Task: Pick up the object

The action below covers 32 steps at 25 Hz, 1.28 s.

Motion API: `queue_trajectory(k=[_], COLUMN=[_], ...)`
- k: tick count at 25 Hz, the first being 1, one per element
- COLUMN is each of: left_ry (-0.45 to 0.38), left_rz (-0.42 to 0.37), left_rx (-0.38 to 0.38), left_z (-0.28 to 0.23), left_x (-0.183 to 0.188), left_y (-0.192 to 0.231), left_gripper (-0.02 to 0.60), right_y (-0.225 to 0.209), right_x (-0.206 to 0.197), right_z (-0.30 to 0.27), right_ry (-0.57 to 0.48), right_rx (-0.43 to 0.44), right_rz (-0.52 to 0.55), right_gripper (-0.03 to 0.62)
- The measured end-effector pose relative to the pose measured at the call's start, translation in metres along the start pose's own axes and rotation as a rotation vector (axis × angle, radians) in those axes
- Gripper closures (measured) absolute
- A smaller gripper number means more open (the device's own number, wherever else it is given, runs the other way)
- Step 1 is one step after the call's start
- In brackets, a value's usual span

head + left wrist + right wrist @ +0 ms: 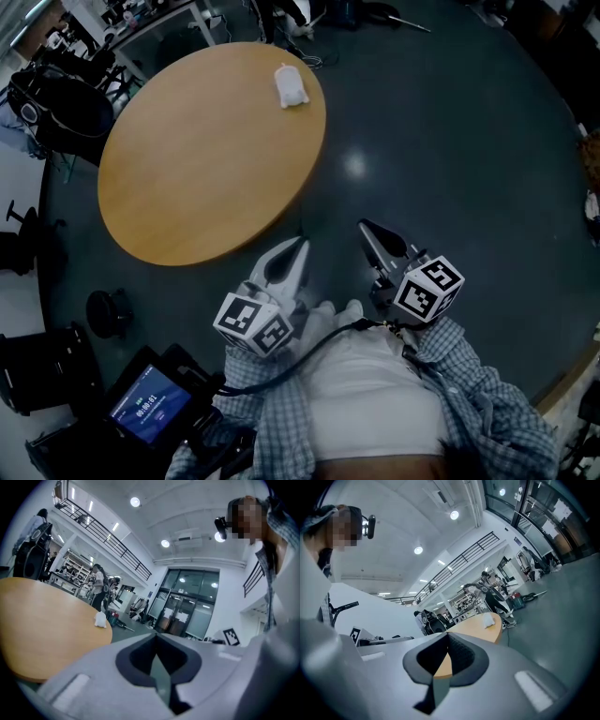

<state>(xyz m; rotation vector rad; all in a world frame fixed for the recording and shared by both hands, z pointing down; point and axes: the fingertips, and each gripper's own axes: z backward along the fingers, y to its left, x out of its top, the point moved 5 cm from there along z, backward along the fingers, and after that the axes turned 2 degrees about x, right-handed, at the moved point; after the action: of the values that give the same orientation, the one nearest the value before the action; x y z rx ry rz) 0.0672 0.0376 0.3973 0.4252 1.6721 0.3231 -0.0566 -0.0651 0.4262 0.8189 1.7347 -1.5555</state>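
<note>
A small white object (290, 85) lies near the far edge of the round wooden table (206, 159); it shows as a white lump (100, 619) in the left gripper view and as a pale lump (488, 620) in the right gripper view. Both grippers are held close to the person's body, well short of the table. My left gripper (298, 246) points at the table's near rim, jaws together, nothing in them. My right gripper (366, 228) hangs over the dark floor beside the table, also shut and empty.
Dark grey floor (450, 141) surrounds the table. Black chairs and bags (56, 98) stand at the far left. A device with a lit screen (148, 403) sits at the lower left. People and desks (101, 585) fill the room's far side.
</note>
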Motion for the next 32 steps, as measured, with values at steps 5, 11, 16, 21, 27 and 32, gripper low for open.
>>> queue_trajectory(k=[5, 11, 16, 21, 27, 32], left_ry=[0.01, 0.015, 0.01, -0.007, -0.012, -0.015], left_rz=[-0.007, -0.005, -0.016, -0.012, -0.01, -0.005], left_rx=[-0.01, -0.025, -0.032, -0.01, 0.024, 0.064], left_z=[-0.001, 0.005, 0.004, 0.005, 0.002, -0.001], left_x=[-0.002, -0.009, -0.01, -0.004, 0.001, 0.005], left_y=[-0.003, 0.001, 0.001, 0.005, 0.009, 0.016], left_gripper=[0.578, 0.578, 0.578, 0.578, 0.578, 0.578], right_y=[-0.005, -0.005, -0.008, -0.015, -0.023, -0.03], right_x=[0.006, -0.006, -0.002, 0.006, 0.021, 0.022], right_z=[0.006, 0.01, 0.009, 0.003, -0.013, -0.035], right_ry=[-0.026, -0.034, -0.03, -0.044, -0.043, -0.011], right_rx=[-0.031, -0.056, -0.057, -0.064, -0.034, -0.008], right_rz=[0.0, 0.012, 0.038, 0.04, 0.08, 0.069], right_gripper=[0.588, 0.588, 0.588, 0.588, 0.588, 0.588])
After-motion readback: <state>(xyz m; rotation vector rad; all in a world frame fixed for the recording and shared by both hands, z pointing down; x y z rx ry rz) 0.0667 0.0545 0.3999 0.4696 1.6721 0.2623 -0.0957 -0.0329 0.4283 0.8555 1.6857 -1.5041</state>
